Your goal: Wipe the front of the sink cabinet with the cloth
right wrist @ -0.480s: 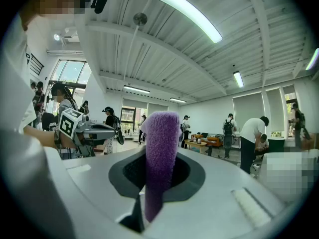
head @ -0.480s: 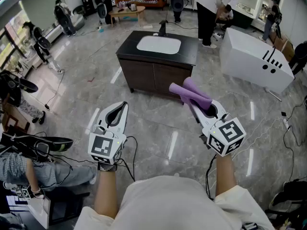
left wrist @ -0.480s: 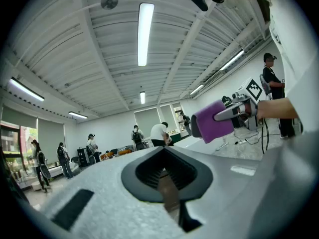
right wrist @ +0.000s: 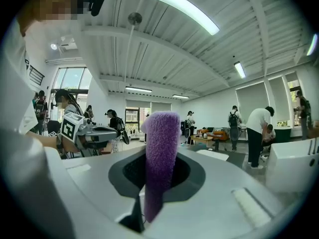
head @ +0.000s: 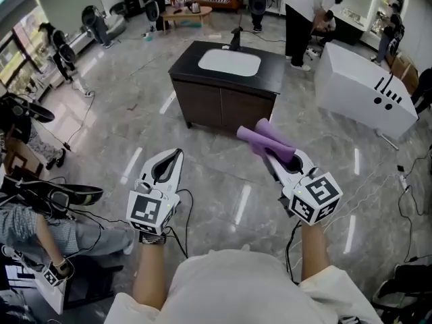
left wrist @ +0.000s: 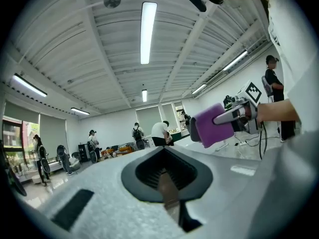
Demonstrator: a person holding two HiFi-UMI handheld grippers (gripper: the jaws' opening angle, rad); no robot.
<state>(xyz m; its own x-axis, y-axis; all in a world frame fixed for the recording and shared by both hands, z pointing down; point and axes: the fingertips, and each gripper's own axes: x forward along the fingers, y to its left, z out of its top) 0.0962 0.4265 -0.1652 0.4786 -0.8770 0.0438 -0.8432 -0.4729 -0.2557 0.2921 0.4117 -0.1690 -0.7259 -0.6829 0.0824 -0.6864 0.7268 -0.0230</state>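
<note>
Purple cloth point(head: 264, 138) is clamped between the shut jaws of the right gripper point(head: 277, 155). In the right gripper view it is seen standing up from them as a fuzzy folded strip. In the head view the cloth is pointed toward 11 o'clock from that gripper and is held in the air above the floor point(head: 223, 160). The left gripper point(head: 175, 155) is held level with it at 9 o'clock, well apart. Its jaws are brought together, and nothing is seen between them in the left gripper view. Both grippers are carried over grey marbled tiles crossed by pale streaks of reflected light. A black cable point(head: 185, 211) is trailed from the left gripper. The cabinet point(head: 226, 108) is found at 12 o'clock, well apart from the cloth and untouched by it. Its dark wooden front is turned toward the grippers, and a white sink point(head: 229, 62) is set into its black top. A white angular unit point(head: 361, 86) is placed at 2 o'clock. A person point(head: 304, 12) in a white shirt is seen bent over just behind the unit.
</note>
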